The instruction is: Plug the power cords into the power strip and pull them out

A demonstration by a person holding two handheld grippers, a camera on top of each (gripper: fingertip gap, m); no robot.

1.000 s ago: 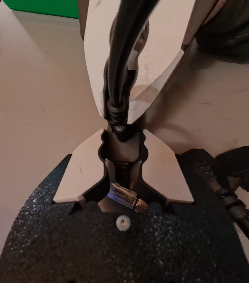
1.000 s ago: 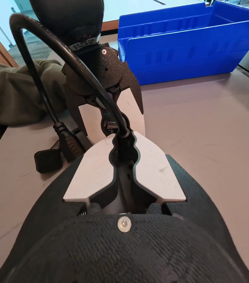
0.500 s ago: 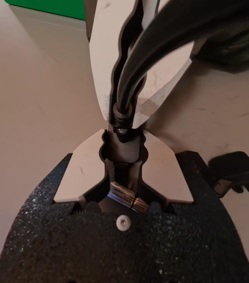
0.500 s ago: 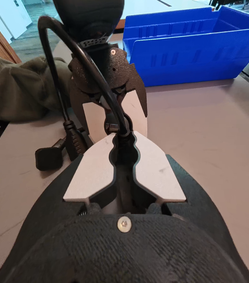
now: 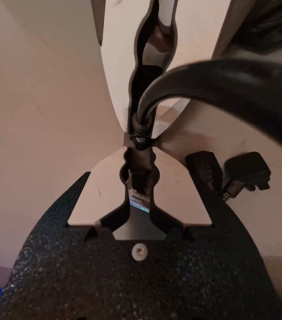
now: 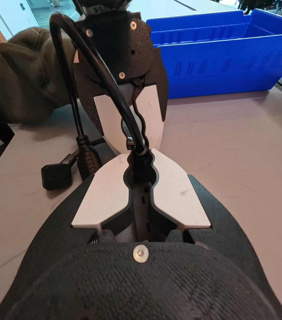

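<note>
two grippers (image 6: 141, 152), one blue bin (image 6: 232, 57)

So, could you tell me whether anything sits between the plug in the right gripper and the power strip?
Nothing visible does. The right gripper is shut on the black plug, which sits directly against the grey power strip held by the left gripper; whether it is seated I cannot tell. Its cord arches up and away.

Pale tabletop (image 6: 223, 155), blue bin (image 6: 232, 60), white doors (image 6: 15, 17) behind.
</note>
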